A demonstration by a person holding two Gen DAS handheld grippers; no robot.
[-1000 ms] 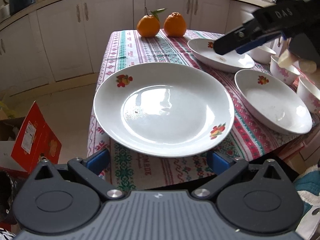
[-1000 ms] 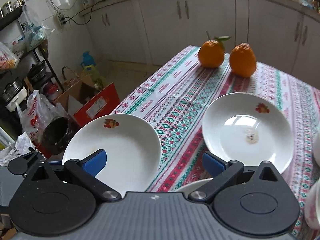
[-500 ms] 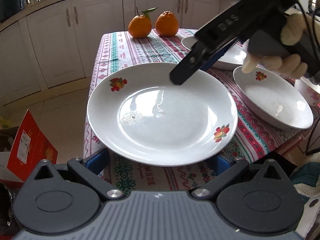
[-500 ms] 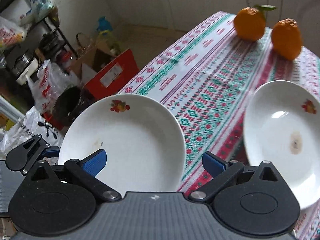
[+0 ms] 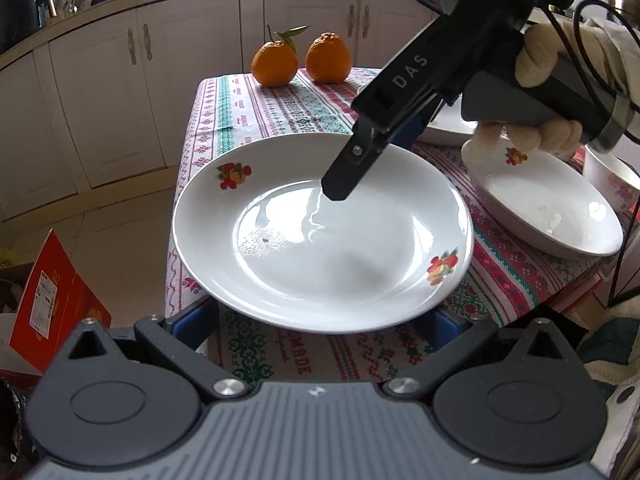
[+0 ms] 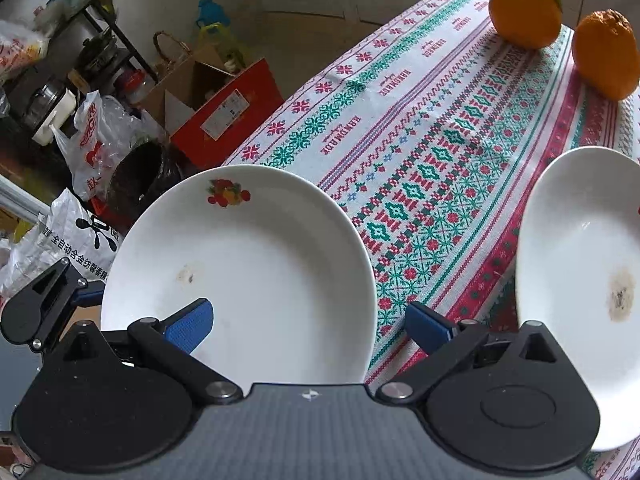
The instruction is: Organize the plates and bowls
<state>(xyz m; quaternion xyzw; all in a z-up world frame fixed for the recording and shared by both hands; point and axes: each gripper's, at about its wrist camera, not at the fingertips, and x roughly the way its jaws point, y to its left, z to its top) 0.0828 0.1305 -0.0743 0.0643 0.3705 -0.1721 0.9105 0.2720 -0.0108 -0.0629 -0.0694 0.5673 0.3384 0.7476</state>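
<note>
- Right gripper (image 6: 308, 322), jaws spread wide and empty, hovers over the near plate (image 6: 256, 264), whose right rim lies at about one o'clock between the fingers.
- Left gripper (image 5: 320, 320) (apparently also spread) has that plate at twelve o'clock; whether it touches is unclear.

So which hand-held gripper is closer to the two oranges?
Right, I think. The right hand-held gripper reaches over the round white fruit-print plate towards the two oranges. The left hand-held gripper stays at the plate's near edge.
</note>
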